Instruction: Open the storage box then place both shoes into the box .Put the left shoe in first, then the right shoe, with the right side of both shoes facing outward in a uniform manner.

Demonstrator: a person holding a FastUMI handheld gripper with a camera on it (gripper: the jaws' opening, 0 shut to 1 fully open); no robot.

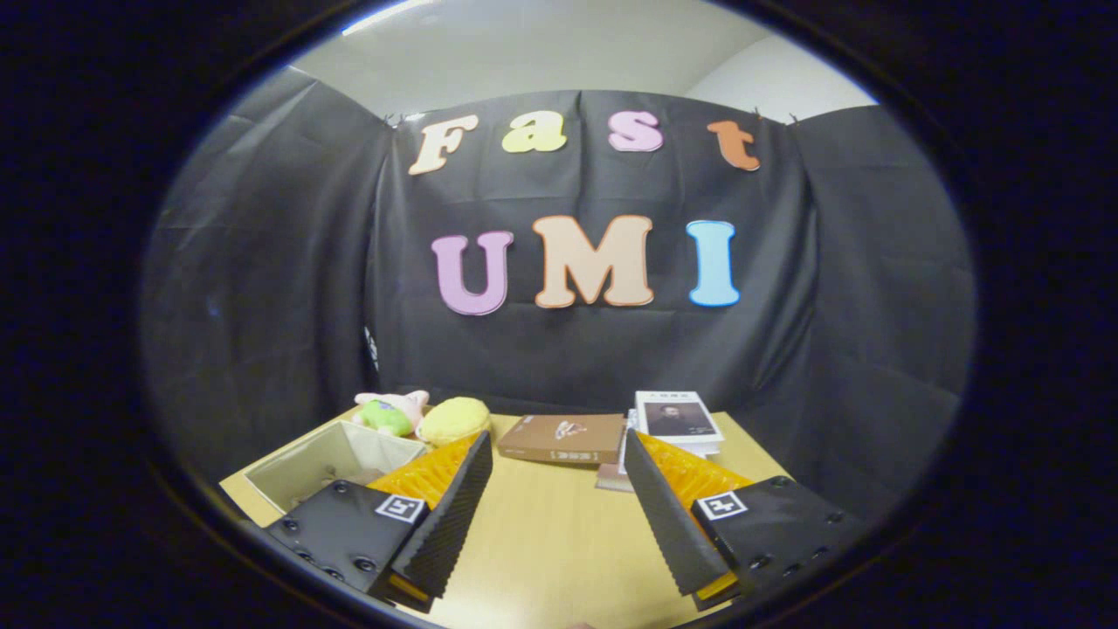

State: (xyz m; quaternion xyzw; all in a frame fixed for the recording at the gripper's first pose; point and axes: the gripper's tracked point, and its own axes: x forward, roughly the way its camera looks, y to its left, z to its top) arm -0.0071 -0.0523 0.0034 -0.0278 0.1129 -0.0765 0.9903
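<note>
hovering above the wooden table [550,542], the gripper [559,476] has its fingers spread wide and holds nothing; bare tabletop lies between them. just beyond the left finger sits the storage box [306,467], pale-walled; judged already open, since its inside shows, though what lies in it cannot be told. no shoe is identified, so both placements are judged outstanding. beyond the fingers: a brown book [563,437], a white book [677,418], plush toys [424,415] by the booth wall.
</note>
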